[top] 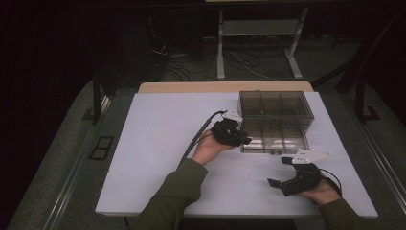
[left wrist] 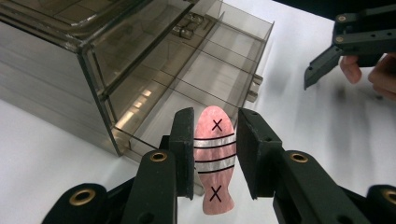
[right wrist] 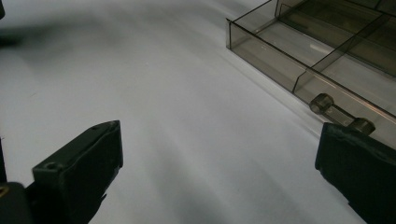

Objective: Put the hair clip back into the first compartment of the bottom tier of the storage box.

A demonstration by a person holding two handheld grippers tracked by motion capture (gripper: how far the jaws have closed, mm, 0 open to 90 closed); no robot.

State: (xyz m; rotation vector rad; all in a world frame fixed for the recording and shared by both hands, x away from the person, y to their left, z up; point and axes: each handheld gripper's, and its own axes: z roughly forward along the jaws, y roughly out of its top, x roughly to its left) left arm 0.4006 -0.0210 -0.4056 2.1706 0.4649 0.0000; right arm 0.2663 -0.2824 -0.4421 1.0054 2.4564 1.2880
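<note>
A pink fish-shaped piece (left wrist: 215,154) with silver bands and two black crosses sits between the pads of my left gripper (left wrist: 215,116), which is shut on it. That gripper (top: 242,139) hovers at the left edge of the pulled-out drawer (top: 277,136) of a smoky clear plastic cabinet (top: 275,103). The drawer (left wrist: 205,79) is split into compartments, and the ones I can see hold nothing. My right gripper (top: 280,171) stands open over the white table in front of the drawer, nothing between its jaws (right wrist: 219,140). The drawer's handle (right wrist: 341,114) lies just beyond its right jaw.
The white tabletop (top: 163,143) stretches to the left of the cabinet. The right gripper's jaw and the hand holding it (left wrist: 355,51) lie beyond the drawer in the left gripper view. Past the table's far edge stand a metal frame (top: 258,43) and floor cables.
</note>
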